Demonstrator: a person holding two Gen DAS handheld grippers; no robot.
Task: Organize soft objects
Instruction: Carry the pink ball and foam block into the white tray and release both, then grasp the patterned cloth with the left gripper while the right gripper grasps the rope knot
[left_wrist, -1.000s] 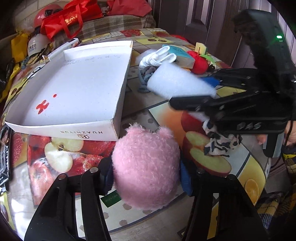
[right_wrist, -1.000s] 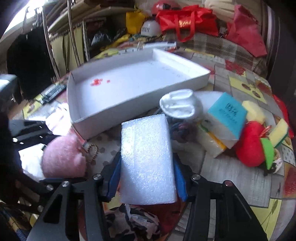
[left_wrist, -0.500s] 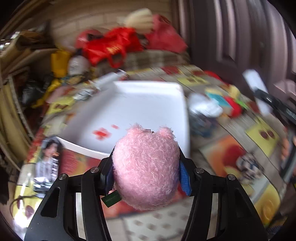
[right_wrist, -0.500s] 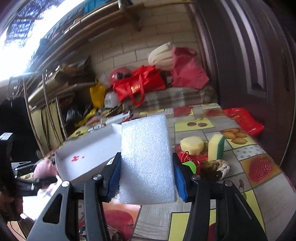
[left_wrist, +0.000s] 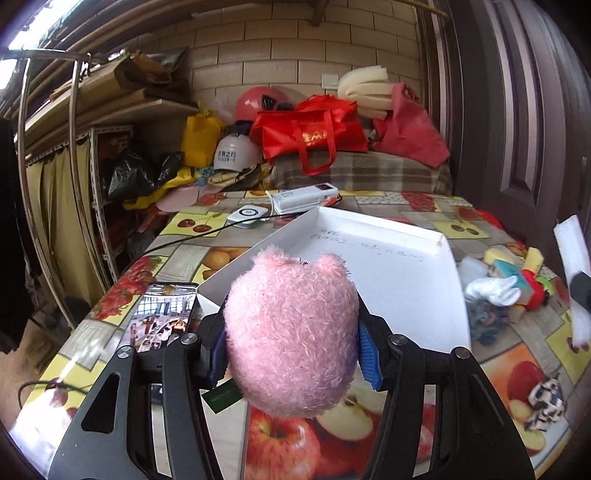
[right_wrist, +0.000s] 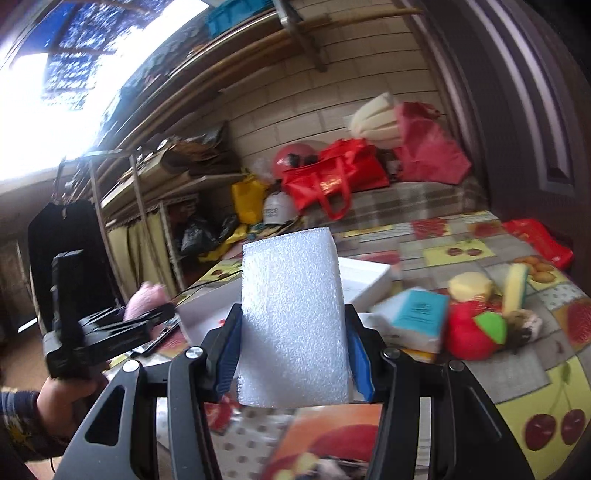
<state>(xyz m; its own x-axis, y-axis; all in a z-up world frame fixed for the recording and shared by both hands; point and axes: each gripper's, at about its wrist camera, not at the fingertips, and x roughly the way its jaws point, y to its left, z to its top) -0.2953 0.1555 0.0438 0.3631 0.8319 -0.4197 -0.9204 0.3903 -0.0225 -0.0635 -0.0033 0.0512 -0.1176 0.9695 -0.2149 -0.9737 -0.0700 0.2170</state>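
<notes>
The left hand-held gripper (left_wrist: 291, 354) is clamped on a pink plush toy (left_wrist: 291, 332) near the white box (left_wrist: 399, 273). The right hand-held gripper (right_wrist: 293, 354) grips a white foam block (right_wrist: 293, 314), seemingly clear of the worktop (right_wrist: 517, 369).

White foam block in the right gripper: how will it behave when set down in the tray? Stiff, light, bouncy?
The white foam block probably stays fairly stiff: it stands straight beyond the right gripper without sagging. Its bubbly foam texture suggests it is light, so it may bounce or slide in the white tray. Flat faces make rolling unlikely.
</notes>
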